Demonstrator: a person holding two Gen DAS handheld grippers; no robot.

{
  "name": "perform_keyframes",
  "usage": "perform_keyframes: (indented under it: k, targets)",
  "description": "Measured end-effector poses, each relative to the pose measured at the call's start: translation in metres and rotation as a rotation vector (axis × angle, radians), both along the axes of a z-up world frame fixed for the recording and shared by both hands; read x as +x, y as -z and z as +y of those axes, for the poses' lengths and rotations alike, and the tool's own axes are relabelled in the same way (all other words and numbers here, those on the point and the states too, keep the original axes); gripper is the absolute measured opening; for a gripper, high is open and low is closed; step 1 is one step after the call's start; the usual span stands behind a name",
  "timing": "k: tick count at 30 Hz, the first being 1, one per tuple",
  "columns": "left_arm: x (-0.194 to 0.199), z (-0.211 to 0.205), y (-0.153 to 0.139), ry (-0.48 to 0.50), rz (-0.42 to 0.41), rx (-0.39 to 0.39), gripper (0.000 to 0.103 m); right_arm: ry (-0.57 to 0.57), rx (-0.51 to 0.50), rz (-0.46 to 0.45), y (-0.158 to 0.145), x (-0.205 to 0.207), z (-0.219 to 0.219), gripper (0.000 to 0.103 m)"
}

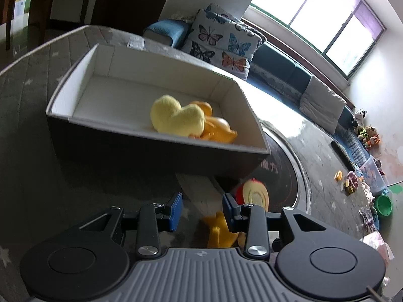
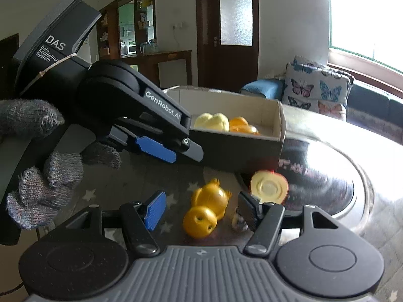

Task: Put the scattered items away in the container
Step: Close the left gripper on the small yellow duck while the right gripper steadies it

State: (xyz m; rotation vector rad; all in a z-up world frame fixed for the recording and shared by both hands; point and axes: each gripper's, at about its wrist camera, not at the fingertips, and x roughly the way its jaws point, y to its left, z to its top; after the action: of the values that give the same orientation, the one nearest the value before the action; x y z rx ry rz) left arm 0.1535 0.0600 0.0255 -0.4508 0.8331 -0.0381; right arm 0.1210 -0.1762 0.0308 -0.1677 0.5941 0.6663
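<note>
Gathering toys into box (image 2: 252, 138): right gripper (image 2: 201, 210) spread wide around duck (image 2: 206, 210) on surface (image 2: 126, 176); left gripper (image 1: 201, 210) wide, empty. Next, closing squarely on duck.

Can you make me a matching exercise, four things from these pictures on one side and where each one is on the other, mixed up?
Things:
1. pale yellow plush toy
2. yellow rubber duck
3. butterfly cushion
4. red and cream round toy

Places:
A. on the sofa
B. on the table, between the right gripper's open fingers
C. inside the box
D. on the table by the box's corner

Pairs: 1-C, 2-B, 3-A, 4-D
</note>
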Motion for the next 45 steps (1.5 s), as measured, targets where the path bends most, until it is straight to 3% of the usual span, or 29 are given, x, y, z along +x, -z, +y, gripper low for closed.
perform_keyframes:
  k: [9,27,33,45]
  targets:
    - [0.000,-0.018,0.007,0.047,0.017,-0.008,0.038,0.011,-0.005,0.052,0.015,-0.006,0.000,0.062]
    - [0.023,-0.031,0.026,0.088,0.076,0.003,0.038,0.031,-0.017,0.112,0.035,0.007,0.009,0.045]
    - [0.026,-0.030,0.030,0.111,0.086,-0.009,0.037,0.028,-0.012,0.107,0.033,0.004,0.009,0.035]
    - [0.010,-0.014,0.017,0.082,0.053,-0.063,0.034,0.000,-0.006,0.068,0.019,0.000,0.013,0.034]
